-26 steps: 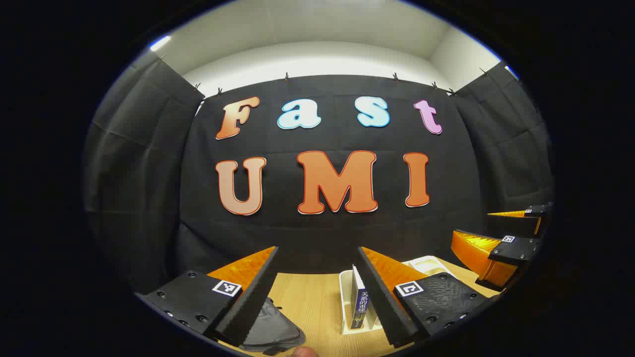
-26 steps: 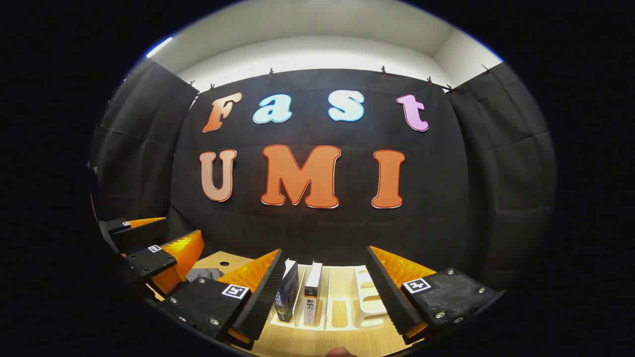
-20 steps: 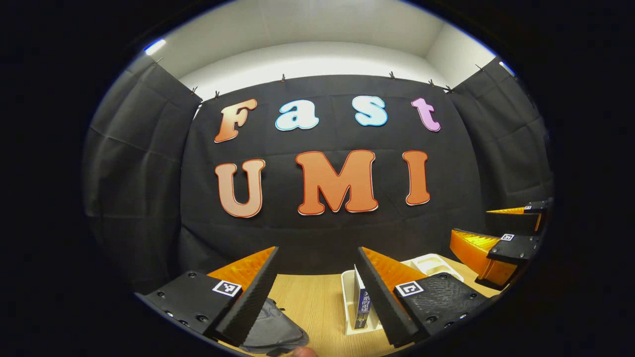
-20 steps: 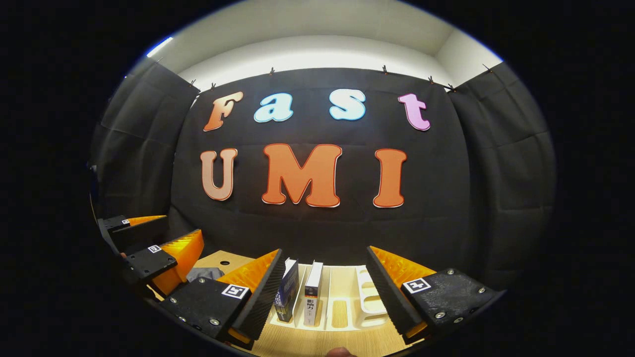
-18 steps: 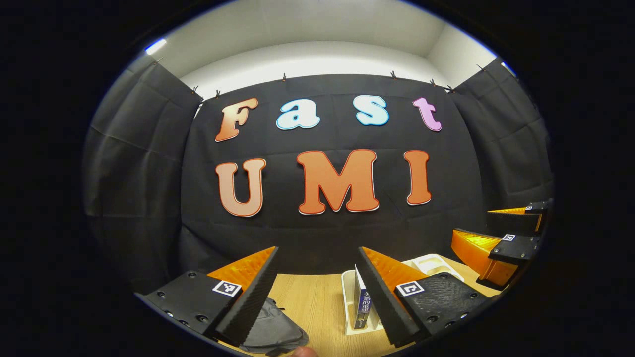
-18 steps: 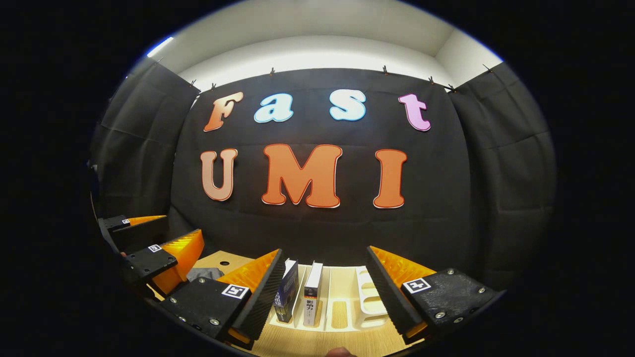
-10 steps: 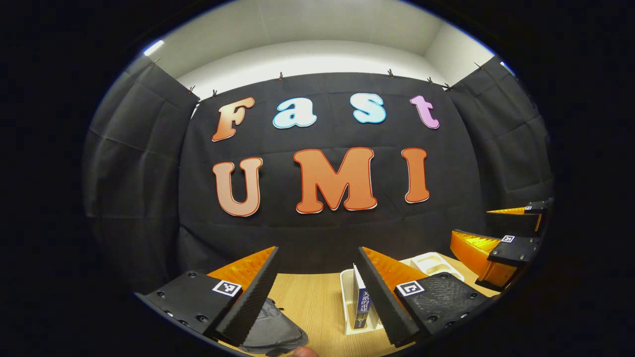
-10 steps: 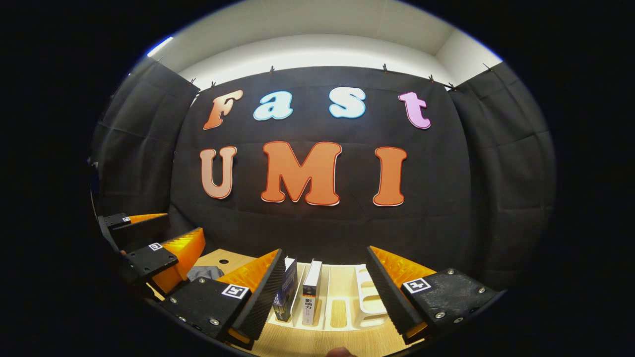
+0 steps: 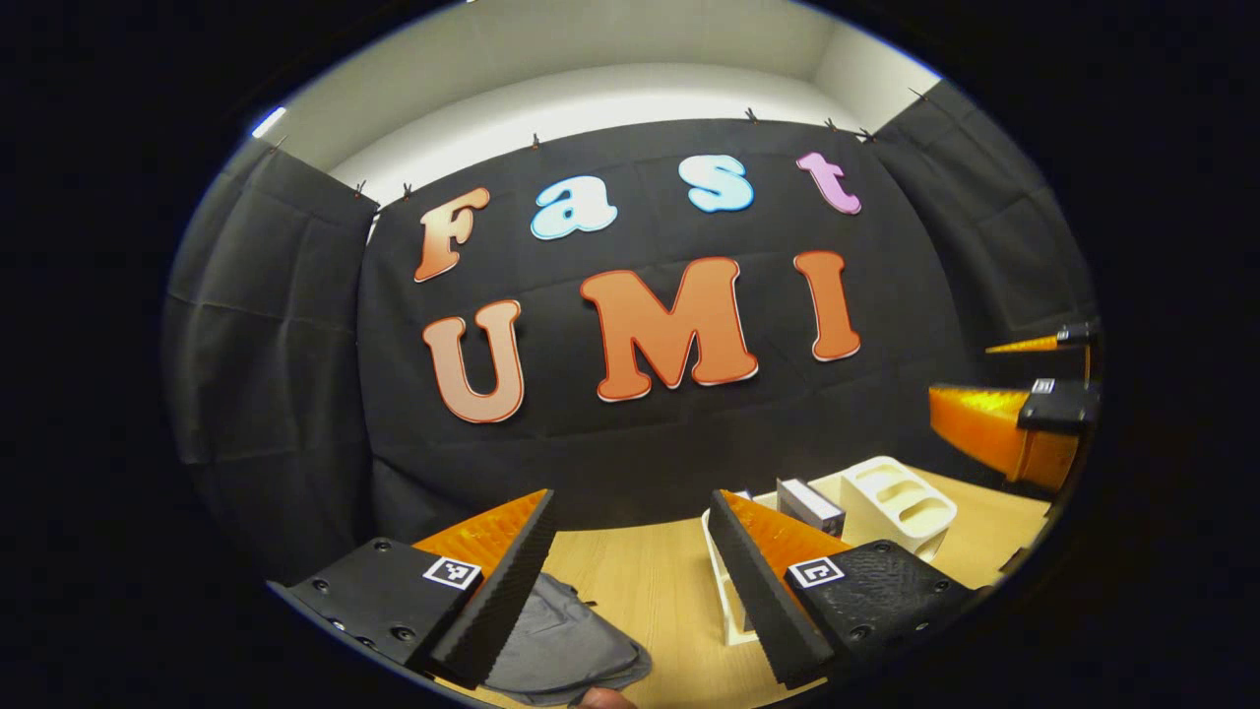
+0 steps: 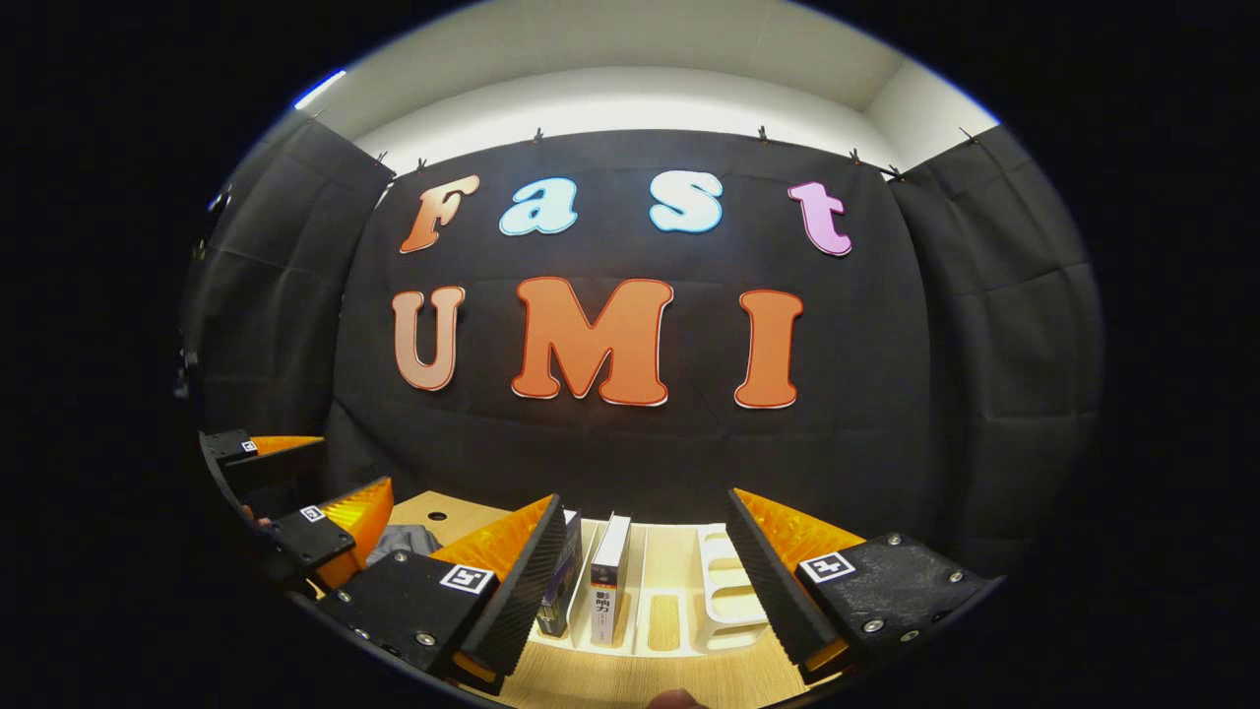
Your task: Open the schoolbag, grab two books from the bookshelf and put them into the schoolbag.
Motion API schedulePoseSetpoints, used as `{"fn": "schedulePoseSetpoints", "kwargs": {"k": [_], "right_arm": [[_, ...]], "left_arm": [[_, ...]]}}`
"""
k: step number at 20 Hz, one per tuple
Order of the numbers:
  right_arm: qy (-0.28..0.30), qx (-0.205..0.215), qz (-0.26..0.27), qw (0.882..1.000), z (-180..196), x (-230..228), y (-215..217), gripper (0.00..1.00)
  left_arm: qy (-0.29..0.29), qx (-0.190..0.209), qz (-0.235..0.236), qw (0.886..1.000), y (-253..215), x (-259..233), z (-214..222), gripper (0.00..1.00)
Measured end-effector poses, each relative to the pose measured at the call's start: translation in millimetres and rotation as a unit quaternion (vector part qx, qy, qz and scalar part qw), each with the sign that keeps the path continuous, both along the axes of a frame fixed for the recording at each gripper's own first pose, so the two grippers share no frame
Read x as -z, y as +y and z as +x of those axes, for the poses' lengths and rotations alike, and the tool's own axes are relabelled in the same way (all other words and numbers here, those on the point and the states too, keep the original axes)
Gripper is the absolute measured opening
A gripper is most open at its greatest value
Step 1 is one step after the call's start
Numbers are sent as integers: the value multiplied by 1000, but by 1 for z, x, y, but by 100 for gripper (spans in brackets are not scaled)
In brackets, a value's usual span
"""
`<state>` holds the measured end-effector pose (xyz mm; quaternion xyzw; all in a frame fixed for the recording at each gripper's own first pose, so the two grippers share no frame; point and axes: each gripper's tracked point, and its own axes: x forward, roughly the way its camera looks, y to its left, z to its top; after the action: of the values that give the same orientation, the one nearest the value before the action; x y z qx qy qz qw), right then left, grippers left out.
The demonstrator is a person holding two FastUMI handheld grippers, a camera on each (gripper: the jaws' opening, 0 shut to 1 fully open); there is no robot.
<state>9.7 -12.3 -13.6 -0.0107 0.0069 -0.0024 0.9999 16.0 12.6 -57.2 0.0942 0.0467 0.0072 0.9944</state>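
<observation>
A grey schoolbag (image 9: pixel 571 645) lies flat on the wooden table (image 9: pixel 660 581), low between my left gripper's fingers and nearer the left one. My left gripper (image 9: pixel 630 497) is open and holds nothing. A white bookshelf rack (image 9: pixel 901 497) stands to its right with a book (image 9: pixel 809 504) in it. In the right gripper view, a dark blue book (image 10: pixel 557 581) and a white-spined book (image 10: pixel 608 576) stand upright in the rack (image 10: pixel 726 591). My right gripper (image 10: pixel 645 500) hangs open just in front of them. The left gripper (image 10: pixel 354 463) shows at far left beside the schoolbag (image 10: pixel 409 540).
The right gripper (image 9: pixel 963 372) shows open at the right edge of the left gripper view, above the rack. The table (image 10: pixel 438 512) has a small round hole near its back. Black cloth walls close the booth behind and at the sides.
The left gripper has tilted and swung towards the schoolbag, so more of the bag shows and the rack sits farther right. The right gripper has barely moved. Both stay open.
</observation>
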Motion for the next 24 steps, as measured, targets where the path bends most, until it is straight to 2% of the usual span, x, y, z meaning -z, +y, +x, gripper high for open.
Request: {"fn": "schedulePoseSetpoints", "kwargs": {"k": [6, 11, 13, 18, 22, 24], "right_arm": [[3, 15, -9, 1000, 2, 3, -14, 97], [2, 29, -21, 999, 2, 5, -27, 97], [1, 34, -23, 999, 1, 4, -32, 97], [2, 45, -32, 998, 1, 6, -44, 97], [4, 48, -38, 998, 0, 7, -49, 97], [4, 49, -40, 998, 0, 7, -51, 97]], "left_arm": [[67, -5, 99, 993, 32, 72, 1, 97], [96, 16, 201, 975, 43, 123, -5, 97], [106, 25, 238, 965, 42, 145, -15, 97], [162, 42, 326, 931, 64, 209, -31, 97], [189, 49, 360, 912, 76, 235, -38, 97], [196, 45, 393, 897, 85, 246, -37, 96]]}}
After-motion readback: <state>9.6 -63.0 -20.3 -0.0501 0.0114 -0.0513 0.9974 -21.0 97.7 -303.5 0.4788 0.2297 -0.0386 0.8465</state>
